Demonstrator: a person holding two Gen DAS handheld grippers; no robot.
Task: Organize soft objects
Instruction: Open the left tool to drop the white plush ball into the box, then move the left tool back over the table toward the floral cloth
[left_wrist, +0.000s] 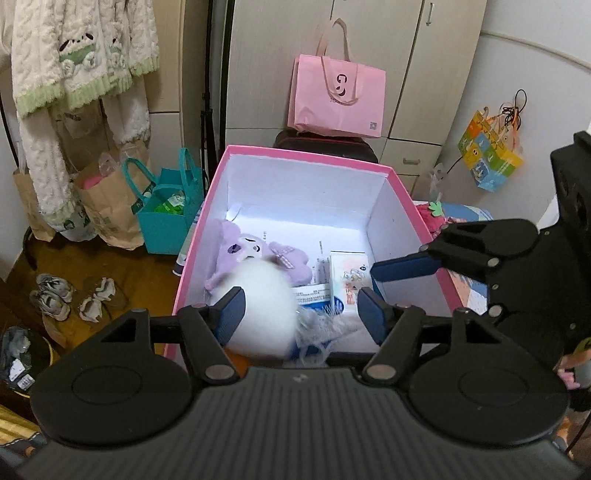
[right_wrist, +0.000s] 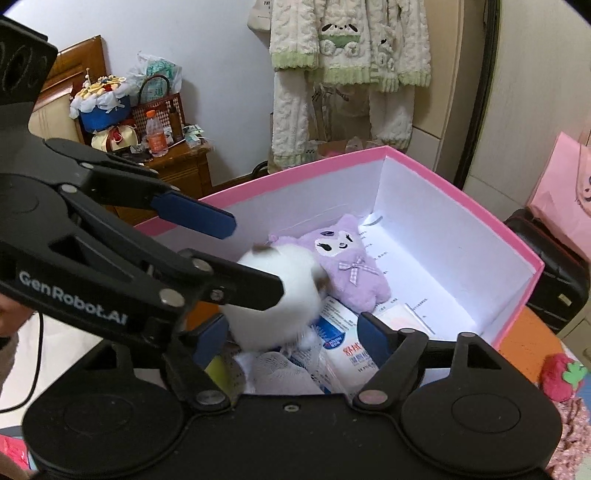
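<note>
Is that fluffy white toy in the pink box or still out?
In. The white plush sits blurred between the box's white walls beside the purple plush; neither open claw holds it.

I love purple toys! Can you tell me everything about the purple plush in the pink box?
The purple plush looks soft and fuzzy, with a pale face patch, dark drawn eyes, a hood with a dark mark, and a checked lilac bow on its chest. Short stubby limbs stick out. It lies on its back on the white floor of the pink box, over printed papers. A blurred white fluffy toy overlaps one side. No gripper touches it.
</note>
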